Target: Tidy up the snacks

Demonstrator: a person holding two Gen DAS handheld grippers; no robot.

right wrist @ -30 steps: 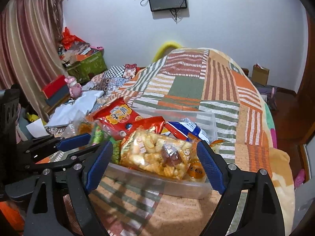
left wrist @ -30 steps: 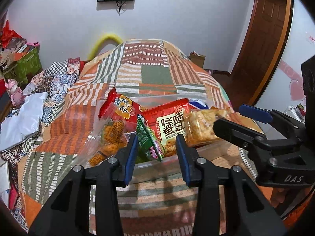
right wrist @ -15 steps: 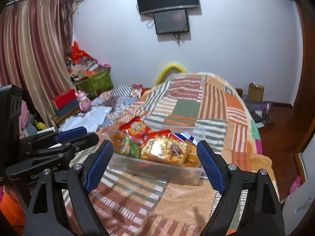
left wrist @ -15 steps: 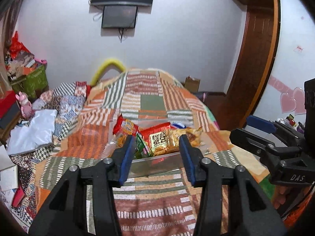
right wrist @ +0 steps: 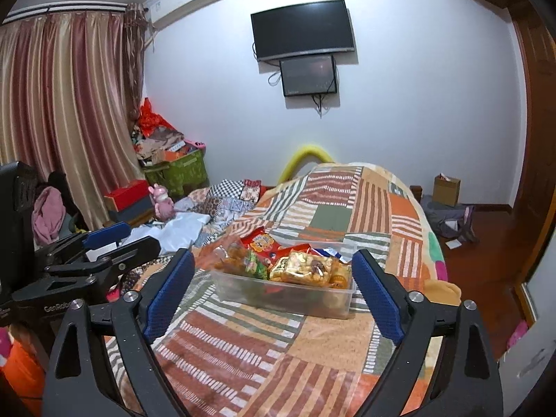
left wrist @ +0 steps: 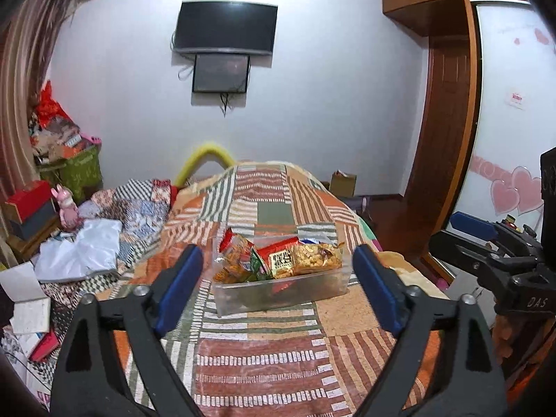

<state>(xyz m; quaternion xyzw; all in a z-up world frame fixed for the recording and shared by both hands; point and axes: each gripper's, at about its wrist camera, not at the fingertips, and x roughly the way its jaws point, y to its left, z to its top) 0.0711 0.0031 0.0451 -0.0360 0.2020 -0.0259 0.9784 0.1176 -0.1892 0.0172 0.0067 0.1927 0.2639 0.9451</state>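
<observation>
L wrist view: left gripper point(left wrist: 278, 274) jaws spread wide & still opening, nothing between the pads. Clear plastic bin point(left wrist: 281, 292) sits on patchwork quilt point(left wrist: 264, 354) of the bed, well ahead of the jaws. Snack packs point(left wrist: 278, 260) stand packed inside it, red, green, gold. Right gripper point(left wrist: 486, 246) at R edge, apart from bin.

R wrist view: right gripper point(right wrist: 274, 288) jaws also wide, opening, empty. Bin point(right wrist: 288, 295) ahead on quilt point(right wrist: 278, 358), puffed-snack pack point(right wrist: 305, 267) at its near R side. Left gripper point(right wrist: 104, 246) at L edge. TV point(right wrist: 302, 29) on far wall.
</observation>
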